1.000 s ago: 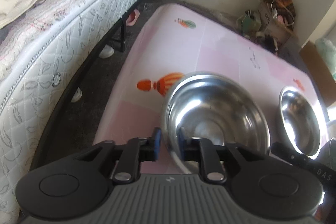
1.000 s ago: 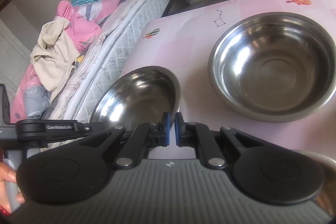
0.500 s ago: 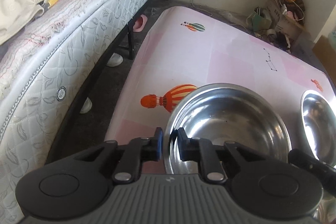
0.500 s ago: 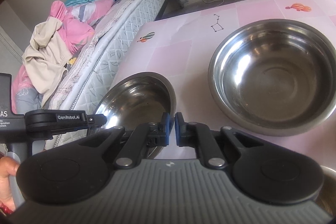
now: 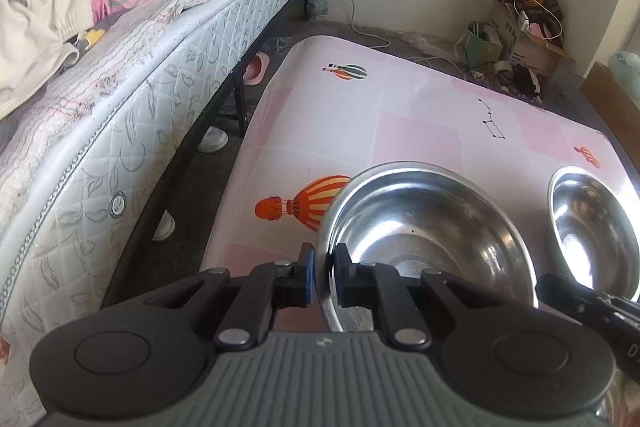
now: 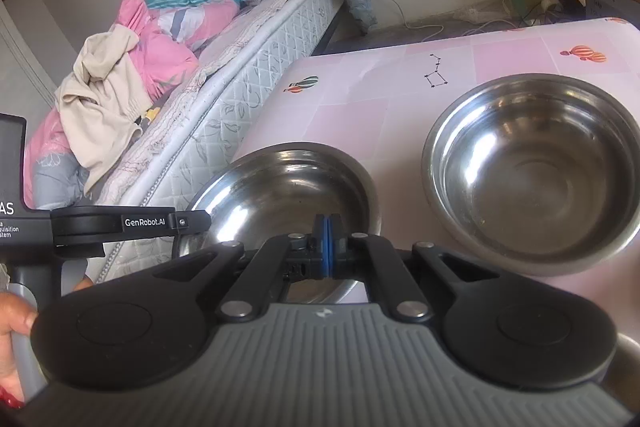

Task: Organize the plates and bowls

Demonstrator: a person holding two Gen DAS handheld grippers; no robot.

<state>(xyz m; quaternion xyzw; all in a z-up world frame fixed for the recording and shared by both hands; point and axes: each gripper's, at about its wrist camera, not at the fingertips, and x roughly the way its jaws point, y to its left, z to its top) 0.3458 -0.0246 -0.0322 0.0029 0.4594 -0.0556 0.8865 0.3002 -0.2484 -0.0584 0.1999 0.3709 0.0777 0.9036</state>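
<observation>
Since the earlier frame the left tool's [image 5: 320, 275] jaws had been closing, narrowing onto the near rim of the smaller steel bowl [image 5: 424, 227]; they were clamped on that rim, one pad outside, one inside. The bowl sat on the pink counter [image 5: 360, 115], beside the bed [image 5: 140, 99]. The right tool [image 6: 327, 247] was fully closed, empty, above the same bowl's rim. The larger steel bowl [image 6: 536, 171] lay apart, to the right.
</observation>
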